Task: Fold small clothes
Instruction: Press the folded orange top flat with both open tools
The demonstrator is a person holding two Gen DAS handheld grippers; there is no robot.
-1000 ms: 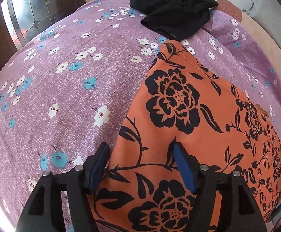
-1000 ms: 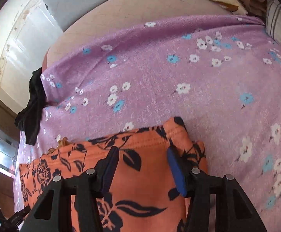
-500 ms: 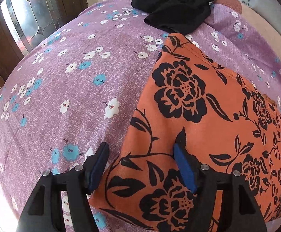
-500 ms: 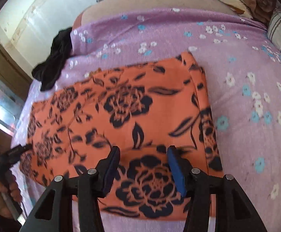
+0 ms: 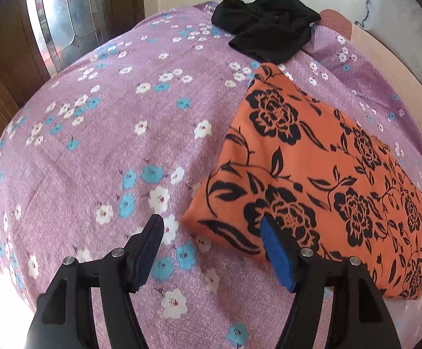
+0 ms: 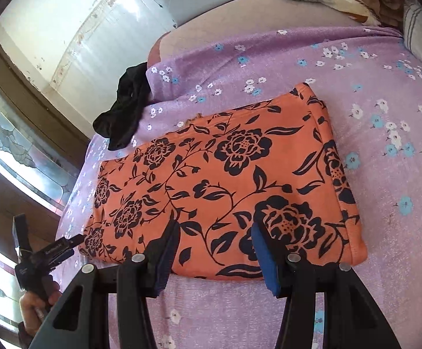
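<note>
Orange floral garment [image 6: 225, 180] lies folded flat on the purple bedspread [image 5: 94, 145], long axis left-right, both grippers off it.
Right gripper [image 6: 215, 250] wide open, empty, over near edge; left gripper [image 5: 212, 250] open, empty, at near-left corner. Right arm nearer centre.

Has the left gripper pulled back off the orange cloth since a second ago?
Yes. The left gripper has backed toward the near edge: its open fingers were over the orange floral cloth; now one is over the purple bedsheet.
</note>
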